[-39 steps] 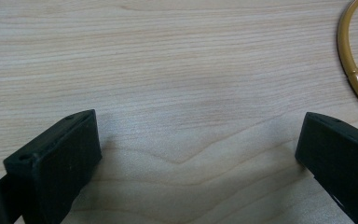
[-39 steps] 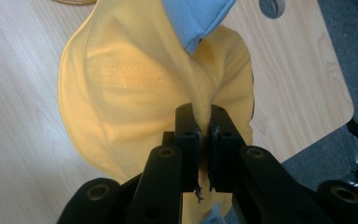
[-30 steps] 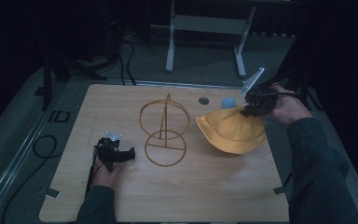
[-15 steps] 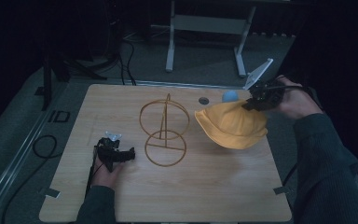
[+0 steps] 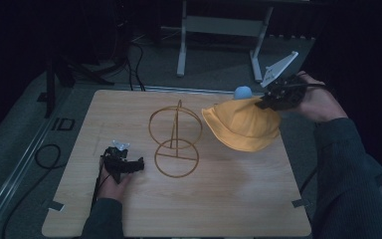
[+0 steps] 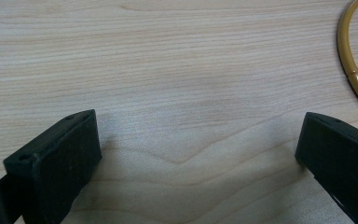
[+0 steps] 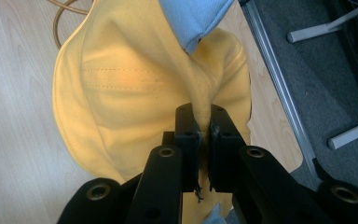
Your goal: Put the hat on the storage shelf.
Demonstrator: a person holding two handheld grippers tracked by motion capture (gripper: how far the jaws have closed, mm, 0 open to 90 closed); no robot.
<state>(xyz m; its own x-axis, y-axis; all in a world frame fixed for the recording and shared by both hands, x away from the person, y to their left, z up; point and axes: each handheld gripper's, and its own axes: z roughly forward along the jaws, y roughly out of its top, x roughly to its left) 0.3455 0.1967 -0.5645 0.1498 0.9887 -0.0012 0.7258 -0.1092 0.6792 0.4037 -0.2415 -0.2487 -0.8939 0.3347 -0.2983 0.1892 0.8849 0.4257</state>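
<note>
The right tongs [image 5: 267,101] pinch the yellow hat [image 5: 243,124] by its edge, the wire stand [image 5: 175,139] beyond and below, nearer the spread, idle left tongs [image 5: 132,165].

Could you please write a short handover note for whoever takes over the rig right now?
Right gripper: shut on the brim of the yellow fabric hat, held lifted over the wooden table's far right part.
Left gripper: open, holding nothing, low over the table beside the golden wire stand.
Done: hat picked up.
Left: probably setting the hat on the stand, which carries nothing yet.
</note>
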